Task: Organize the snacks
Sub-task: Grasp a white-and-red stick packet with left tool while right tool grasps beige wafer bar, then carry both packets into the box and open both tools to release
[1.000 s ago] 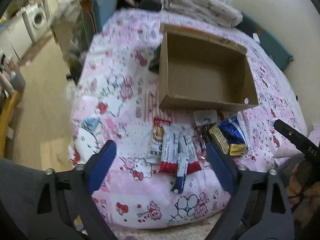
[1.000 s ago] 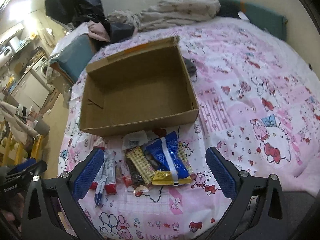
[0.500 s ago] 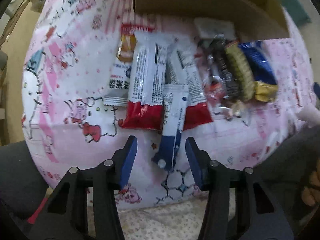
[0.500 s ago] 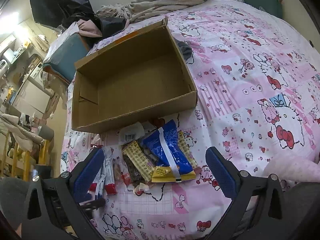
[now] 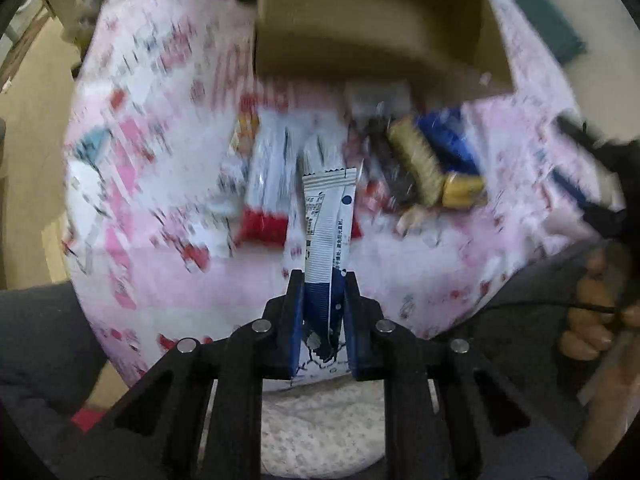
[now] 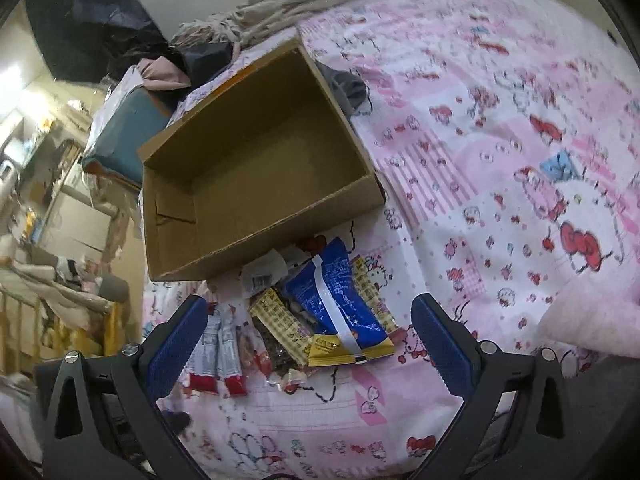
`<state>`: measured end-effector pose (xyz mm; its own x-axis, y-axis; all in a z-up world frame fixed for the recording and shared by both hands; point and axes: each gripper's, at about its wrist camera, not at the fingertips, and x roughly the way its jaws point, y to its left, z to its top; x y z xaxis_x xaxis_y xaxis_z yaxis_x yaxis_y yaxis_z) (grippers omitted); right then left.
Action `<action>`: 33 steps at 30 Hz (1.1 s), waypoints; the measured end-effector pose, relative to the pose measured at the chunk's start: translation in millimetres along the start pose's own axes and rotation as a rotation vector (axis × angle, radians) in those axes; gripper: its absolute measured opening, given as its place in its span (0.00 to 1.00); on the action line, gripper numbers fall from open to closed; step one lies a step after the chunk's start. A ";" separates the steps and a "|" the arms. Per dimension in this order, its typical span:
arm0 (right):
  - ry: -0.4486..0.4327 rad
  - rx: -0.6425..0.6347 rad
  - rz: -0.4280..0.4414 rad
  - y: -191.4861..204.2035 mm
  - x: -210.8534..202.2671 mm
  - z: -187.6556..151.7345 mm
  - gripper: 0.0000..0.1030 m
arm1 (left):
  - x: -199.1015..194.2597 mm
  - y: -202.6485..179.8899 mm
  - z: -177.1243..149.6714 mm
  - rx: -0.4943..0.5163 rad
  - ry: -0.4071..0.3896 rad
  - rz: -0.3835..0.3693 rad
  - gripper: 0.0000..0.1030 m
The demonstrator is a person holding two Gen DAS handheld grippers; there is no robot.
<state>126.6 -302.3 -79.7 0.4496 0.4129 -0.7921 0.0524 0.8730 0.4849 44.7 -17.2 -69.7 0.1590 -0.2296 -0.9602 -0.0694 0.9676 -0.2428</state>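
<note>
My left gripper [image 5: 322, 280] is shut on a white-and-blue stick packet [image 5: 326, 224] and holds it lifted above the bed, pointing toward the open cardboard box [image 5: 368, 40]. Several snacks lie in front of the box: red-and-white bars [image 5: 266, 184], a yellow bar [image 5: 416, 160] and a blue packet [image 5: 452, 144]. My right gripper [image 6: 310, 340] is open and empty, hovering over the same pile: blue packet [image 6: 340, 300], yellow bar [image 6: 280, 324], red-and-white bars [image 6: 218, 356]. The box [image 6: 256, 160] is empty.
The pink patterned bedspread [image 6: 500, 140] covers the bed. Crumpled bedding [image 6: 312, 4] and dark clothes [image 6: 192, 60] lie behind the box. The bed's near edge [image 5: 320, 384] is just under my left gripper. The floor [image 5: 28, 140] drops off at the left.
My left gripper dropped to the pile, closed on the white-and-blue stick packet and lifted it. My right gripper moved closer to the snacks and stayed open.
</note>
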 end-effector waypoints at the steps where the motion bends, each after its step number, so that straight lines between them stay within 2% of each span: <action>1: 0.014 0.013 0.009 -1.3 1.9 1.3 0.95 | -4.7 4.1 4.8 -0.006 -0.021 0.002 0.14; 2: 0.041 0.027 0.026 -3.3 6.2 3.5 0.91 | -14.2 6.6 10.9 -0.013 -0.047 0.001 0.14; 4: 0.092 0.027 0.057 -1.3 15.3 4.7 0.72 | -20.8 14.2 27.7 -0.009 -0.080 0.022 0.14; 5: 0.124 0.015 0.073 2.2 21.5 5.6 0.69 | -22.2 17.3 34.3 -0.005 -0.094 0.034 0.14; 7: 0.199 -0.075 0.086 18.8 37.5 5.2 0.49 | -29.3 19.9 51.4 -0.008 -0.102 0.035 0.14; 10: 0.227 -0.231 -0.016 43.0 59.0 3.7 0.48 | -16.0 24.3 62.9 -0.015 -0.114 0.045 0.14; 13: 0.300 -0.306 -0.025 57.3 84.2 0.4 0.48 | -5.8 32.1 69.8 -0.025 -0.105 0.030 0.14; 17: 0.371 -0.441 -0.111 71.2 117.1 -10.9 0.48 | 5.3 41.3 70.5 -0.038 -0.095 0.005 0.14; 21: 0.405 -0.554 -0.178 82.1 140.9 -25.3 0.48 | 11.0 42.9 68.4 -0.045 -0.083 -0.005 0.14; 23: 0.414 -0.577 -0.190 83.2 149.3 -30.7 0.39 | 10.6 42.5 68.4 -0.038 -0.092 -0.002 0.14; 24: 0.404 -0.588 -0.189 84.0 148.7 -31.3 0.27 | 9.6 42.1 68.7 -0.036 -0.098 -0.001 0.14; 26: 0.391 -0.573 -0.154 83.9 143.6 -28.4 0.26 | 7.1 42.3 69.7 -0.036 -0.111 -0.001 0.14; 33: 0.311 -0.366 0.035 73.3 94.5 5.0 0.26 | -4.2 42.0 71.8 -0.049 -0.160 0.002 0.14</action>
<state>177.4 -200.6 -117.1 0.1545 0.4530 -0.8780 -0.3002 0.8682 0.3951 111.8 32.0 -66.0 0.3129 -0.2043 -0.9275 -0.1172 0.9608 -0.2512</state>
